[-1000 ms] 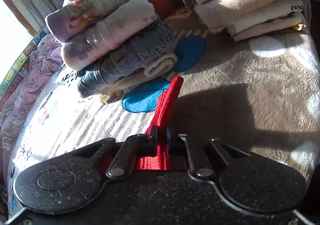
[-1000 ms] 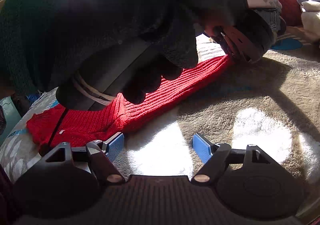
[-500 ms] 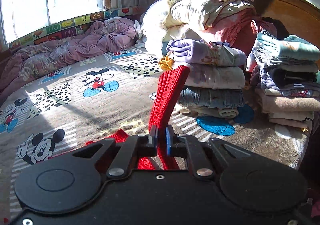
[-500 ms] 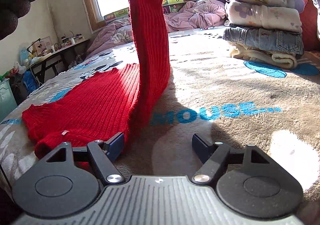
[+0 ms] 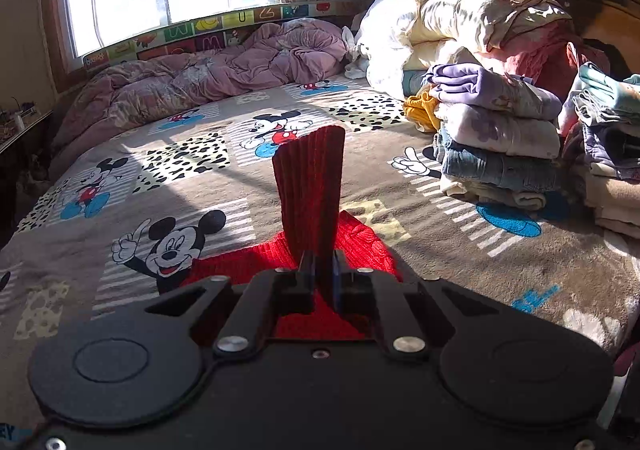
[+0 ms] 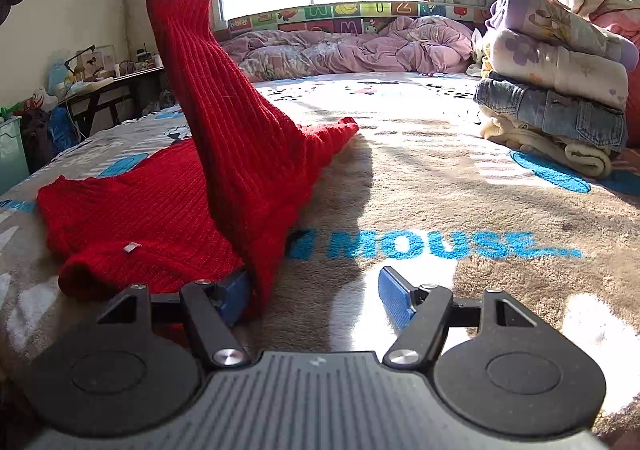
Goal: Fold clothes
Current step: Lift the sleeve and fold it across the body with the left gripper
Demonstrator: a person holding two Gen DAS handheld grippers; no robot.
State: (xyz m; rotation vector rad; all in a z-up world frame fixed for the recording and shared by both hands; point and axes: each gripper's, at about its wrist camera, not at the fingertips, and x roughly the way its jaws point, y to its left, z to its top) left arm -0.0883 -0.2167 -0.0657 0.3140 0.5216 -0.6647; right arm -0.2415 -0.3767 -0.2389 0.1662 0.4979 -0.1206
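Sunlit bed (image 5: pixel 224 185), left gripper (image 5: pixel 320 270) clamped on a lifted red sweater (image 6: pixel 168 205) sleeve, right gripper (image 6: pixel 316 296) closing, pads apart beside its edge.

We are reading "MOUSE" in blue letters across the brown blanket (image 6: pixel 460 185) in the right wrist view. We are also making out the letters U, Z, W and M on the colourful alphabet border (image 6: pixel 344 15) running below the window; other marks there are too small to tell.
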